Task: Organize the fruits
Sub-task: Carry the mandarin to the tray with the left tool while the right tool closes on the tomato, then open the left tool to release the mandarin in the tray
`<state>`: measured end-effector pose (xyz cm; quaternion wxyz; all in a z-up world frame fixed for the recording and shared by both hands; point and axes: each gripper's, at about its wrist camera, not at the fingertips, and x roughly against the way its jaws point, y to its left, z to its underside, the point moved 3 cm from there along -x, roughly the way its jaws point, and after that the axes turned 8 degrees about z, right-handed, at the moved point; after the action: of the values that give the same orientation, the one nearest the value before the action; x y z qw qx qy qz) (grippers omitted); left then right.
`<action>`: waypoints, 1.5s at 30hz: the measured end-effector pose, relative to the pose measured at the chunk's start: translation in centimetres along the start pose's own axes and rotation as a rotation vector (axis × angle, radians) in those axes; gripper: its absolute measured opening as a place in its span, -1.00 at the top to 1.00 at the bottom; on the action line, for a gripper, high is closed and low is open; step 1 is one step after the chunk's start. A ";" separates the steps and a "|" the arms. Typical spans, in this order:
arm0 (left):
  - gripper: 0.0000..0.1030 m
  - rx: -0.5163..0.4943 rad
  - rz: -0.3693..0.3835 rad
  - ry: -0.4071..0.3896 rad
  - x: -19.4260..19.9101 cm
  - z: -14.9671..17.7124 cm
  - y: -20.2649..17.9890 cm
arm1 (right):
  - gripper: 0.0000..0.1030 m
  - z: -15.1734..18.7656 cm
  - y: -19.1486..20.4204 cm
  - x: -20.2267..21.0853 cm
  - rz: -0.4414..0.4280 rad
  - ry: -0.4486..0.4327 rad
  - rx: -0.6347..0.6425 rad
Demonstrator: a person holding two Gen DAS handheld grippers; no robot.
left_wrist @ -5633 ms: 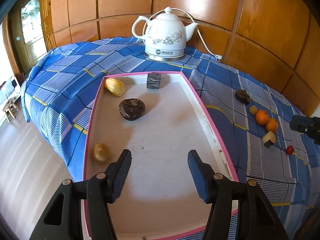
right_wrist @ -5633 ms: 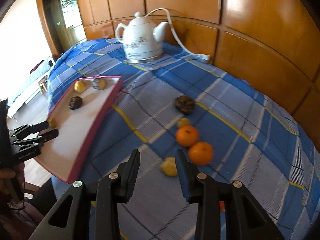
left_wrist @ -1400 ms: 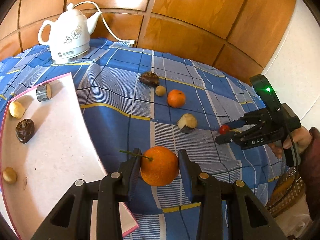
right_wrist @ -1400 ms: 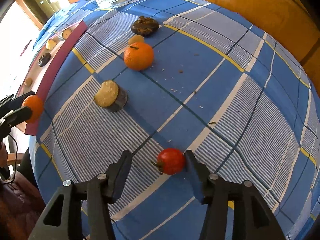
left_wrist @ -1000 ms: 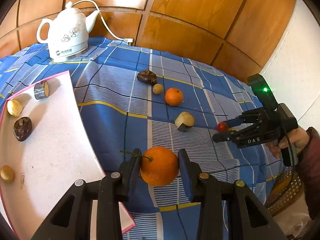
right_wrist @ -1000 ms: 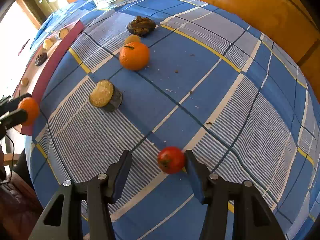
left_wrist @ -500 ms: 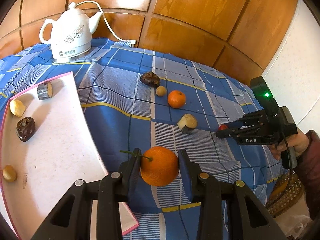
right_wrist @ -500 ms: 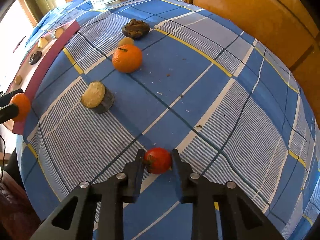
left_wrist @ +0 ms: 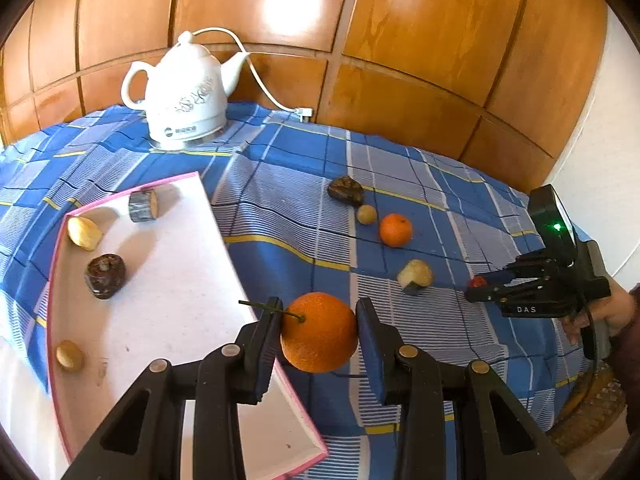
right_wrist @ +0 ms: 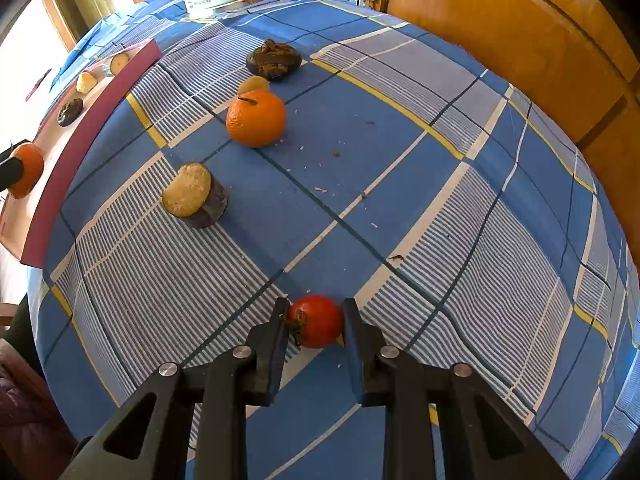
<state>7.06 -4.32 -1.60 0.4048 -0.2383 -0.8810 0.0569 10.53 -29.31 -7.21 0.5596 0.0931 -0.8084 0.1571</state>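
Observation:
My left gripper (left_wrist: 318, 330) is shut on an orange (left_wrist: 319, 332) with a stem and holds it above the right edge of the pink-rimmed white tray (left_wrist: 192, 320). My right gripper (right_wrist: 315, 322) is shut on a small red tomato (right_wrist: 316, 321) just above the blue checked cloth. In the left wrist view the right gripper (left_wrist: 486, 286) shows at the right with the tomato (left_wrist: 477, 281). On the cloth lie another orange (right_wrist: 256, 118), a cut eggplant piece (right_wrist: 195, 195), a small tan fruit (right_wrist: 253, 84) and a dark wrinkled fruit (right_wrist: 273, 59).
The tray holds an eggplant slice (left_wrist: 143, 205), a yellow piece (left_wrist: 84, 233), a dark fruit (left_wrist: 105, 276) and a small tan fruit (left_wrist: 70, 355). A white electric kettle (left_wrist: 184, 94) with a cord stands at the back by the wood-panelled wall. A woven basket (left_wrist: 588, 416) sits below the table's right edge.
My right gripper has closed on the tomato, which sat between open jaws a second ago. My left gripper still holds the orange and has swung slightly toward the tray.

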 end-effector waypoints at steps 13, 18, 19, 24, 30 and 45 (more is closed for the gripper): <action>0.26 0.033 -0.029 -0.005 0.3 0.1 1.0 | 0.50 0.0 0.3 -0.3 0.012 -0.007 0.018; 0.26 0.046 -0.034 -0.005 0.4 0.2 1.3 | 0.50 0.0 0.3 -0.2 0.013 -0.008 0.020; 0.26 0.047 -0.035 -0.006 0.4 0.2 1.4 | 0.50 0.0 0.3 -0.2 0.013 -0.008 0.020; 0.26 0.070 -0.043 -0.012 0.6 0.1 2.3 | 0.50 0.0 0.2 -0.3 0.016 -0.009 0.022; 0.26 0.164 -0.089 -0.062 2.4 -1.2 6.2 | 0.50 0.0 0.3 -0.3 0.022 -0.011 0.026; 0.25 0.313 -0.133 -0.087 1.5 -4.2 14.3 | 0.50 -0.1 0.5 -0.3 0.031 -0.013 0.033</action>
<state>14.68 8.52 -1.97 0.4011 -0.1110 -0.8919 0.1768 10.53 -28.83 -7.50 0.5503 0.0907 -0.8106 0.1784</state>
